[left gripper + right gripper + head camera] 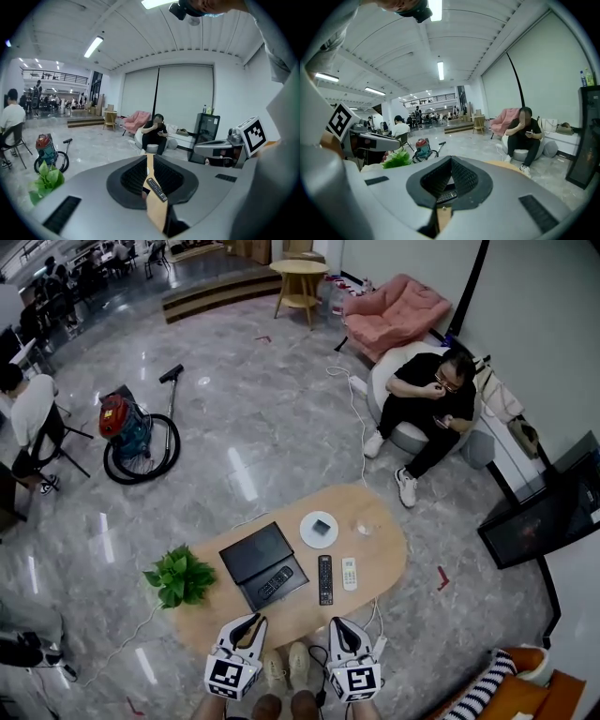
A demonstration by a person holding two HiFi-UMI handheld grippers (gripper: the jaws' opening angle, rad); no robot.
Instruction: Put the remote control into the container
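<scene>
A black remote control (pixel 324 579) lies lengthwise on the oval wooden table (pixel 380 559), with a smaller white remote (pixel 349 574) just right of it. Left of them is a dark container (pixel 248 554) with its lid laid back; a dark remote-like thing lies in its front tray. Both grippers hover over the near table edge, holding nothing. My left gripper (pixel 251 619) (pixel 149 157) shows a narrow slit between its jaws, through which the black remote (pixel 157 190) appears. My right gripper (pixel 339 622) (pixel 451 161) is shut, with a dark remote (pixel 446 197) visible beyond its tips.
A potted plant (pixel 180 577) stands at the table's left end. A white plate (pixel 319 530) with a small dark item and a glass (pixel 364 526) sit at the far side. A person (pixel 427 404) sits beyond; a vacuum cleaner (pixel 131 432) stands at the left.
</scene>
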